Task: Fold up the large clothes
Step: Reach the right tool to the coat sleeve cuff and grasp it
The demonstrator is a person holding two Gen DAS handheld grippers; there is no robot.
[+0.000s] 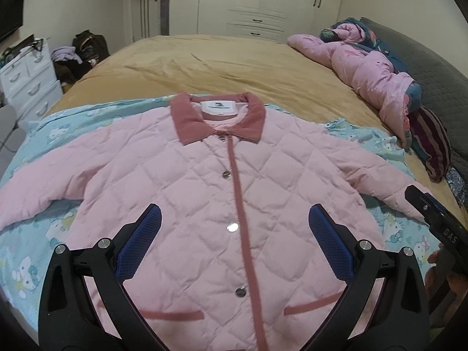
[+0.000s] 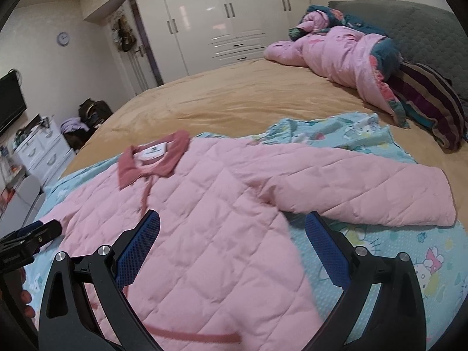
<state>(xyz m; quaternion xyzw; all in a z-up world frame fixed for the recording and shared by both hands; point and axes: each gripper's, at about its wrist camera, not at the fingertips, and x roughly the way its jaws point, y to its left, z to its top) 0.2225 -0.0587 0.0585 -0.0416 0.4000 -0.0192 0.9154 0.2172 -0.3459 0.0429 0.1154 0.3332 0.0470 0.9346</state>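
A pink quilted jacket (image 1: 204,175) with a darker pink collar (image 1: 218,120) lies flat, front up and snapped shut, sleeves spread, on a light blue cartoon-print blanket (image 1: 38,251). My left gripper (image 1: 234,228) is open and empty, hovering over the jacket's lower front. My right gripper (image 2: 232,234) is open and empty above the jacket's (image 2: 204,219) right side, near the armpit below the right sleeve (image 2: 365,193). The right gripper's body shows at the right edge of the left wrist view (image 1: 433,213); the left gripper's body shows at the left edge of the right wrist view (image 2: 32,237).
The tan bedspread (image 1: 222,61) stretches beyond the blanket. A crumpled pink and floral quilt (image 1: 368,67) and a striped cloth (image 1: 433,146) lie at the right by a grey headboard (image 1: 438,76). White drawers (image 1: 29,79) stand at the left; wardrobes (image 1: 257,3) stand behind.
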